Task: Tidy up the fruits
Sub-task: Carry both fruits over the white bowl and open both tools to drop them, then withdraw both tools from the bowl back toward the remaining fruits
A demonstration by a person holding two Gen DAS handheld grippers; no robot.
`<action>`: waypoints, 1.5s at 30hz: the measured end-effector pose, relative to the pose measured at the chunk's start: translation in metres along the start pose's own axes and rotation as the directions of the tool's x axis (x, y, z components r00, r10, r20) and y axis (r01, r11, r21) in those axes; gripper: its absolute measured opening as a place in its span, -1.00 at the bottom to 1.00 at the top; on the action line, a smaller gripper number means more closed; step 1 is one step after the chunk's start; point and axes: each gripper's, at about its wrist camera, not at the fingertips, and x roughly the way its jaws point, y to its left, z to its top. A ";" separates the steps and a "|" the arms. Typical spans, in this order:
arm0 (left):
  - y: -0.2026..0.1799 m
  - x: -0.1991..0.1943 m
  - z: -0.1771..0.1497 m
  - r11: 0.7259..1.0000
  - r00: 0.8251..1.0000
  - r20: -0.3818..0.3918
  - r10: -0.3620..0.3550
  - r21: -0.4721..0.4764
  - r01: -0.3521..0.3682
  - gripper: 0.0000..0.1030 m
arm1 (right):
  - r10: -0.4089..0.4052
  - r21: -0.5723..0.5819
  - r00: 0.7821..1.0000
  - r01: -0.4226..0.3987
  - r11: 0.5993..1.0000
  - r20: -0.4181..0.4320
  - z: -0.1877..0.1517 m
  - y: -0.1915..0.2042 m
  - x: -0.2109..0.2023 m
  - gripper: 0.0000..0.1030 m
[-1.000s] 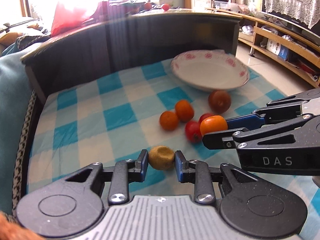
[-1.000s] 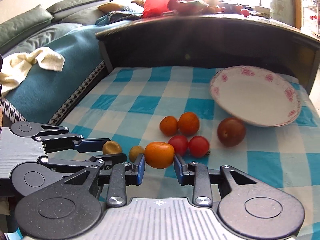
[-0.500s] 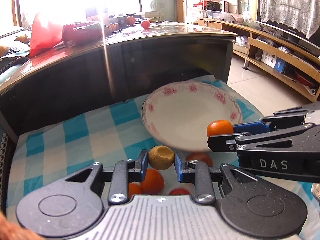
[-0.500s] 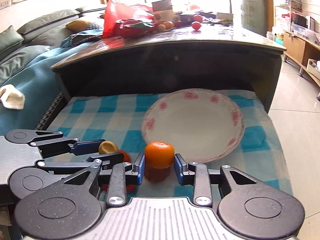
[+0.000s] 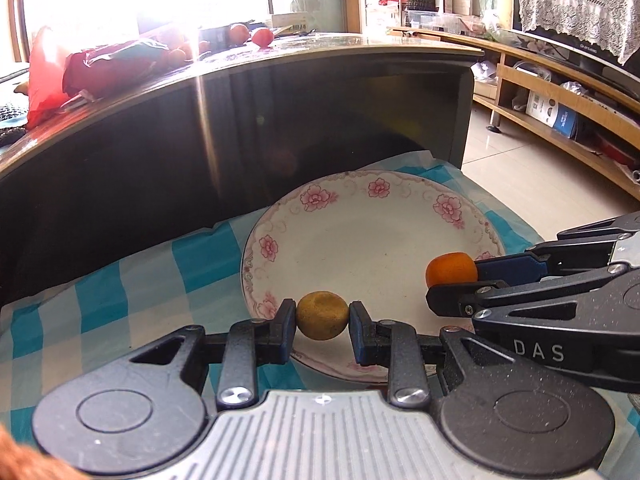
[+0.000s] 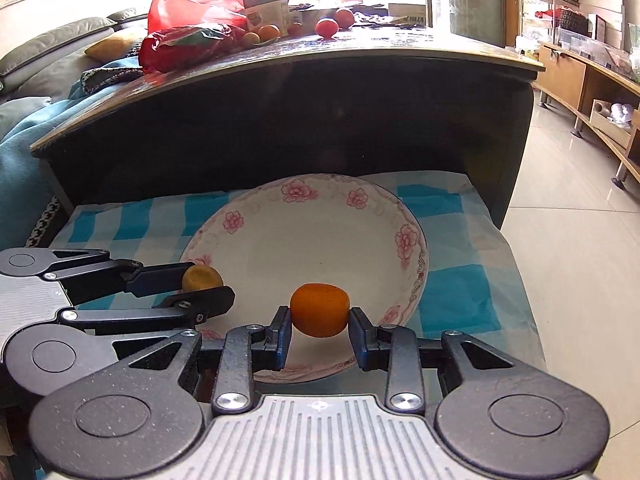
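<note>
My left gripper is shut on a small yellow-brown fruit, held above the near rim of a white plate with pink flowers. To its right, my right gripper is shut on a small orange over the plate's right side. In the right wrist view the right gripper holds the orange above the plate. The left gripper with the yellow-brown fruit hangs at the plate's left edge. Nothing lies in the plate.
The plate rests on a blue and white checked cloth below a dark curved tabletop. On that top lie red bags and more fruit. Tiled floor and wooden shelving are to the right.
Both grippers have carried their fruits from the loose pile of fruit to above the plate. The pile on the cloth has dropped out of view.
</note>
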 end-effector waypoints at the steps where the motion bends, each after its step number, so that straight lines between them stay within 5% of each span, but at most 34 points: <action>1: 0.000 0.001 0.000 1.000 1.000 0.000 0.002 -0.003 -0.002 -0.28 | -0.002 -0.002 1.000 0.002 1.000 -0.001 0.000 0.000 0.001 -0.48; 26: 0.002 -0.005 0.004 0.998 0.998 0.009 0.055 0.006 -0.055 -0.16 | -0.034 0.001 0.999 0.034 0.999 0.023 0.009 -0.003 0.003 -0.29; 45: 0.043 -0.073 -0.015 0.993 0.995 -0.002 0.104 -0.057 -0.104 -0.10 | 0.037 -0.002 0.996 -0.037 0.999 0.076 0.010 0.021 -0.035 -0.19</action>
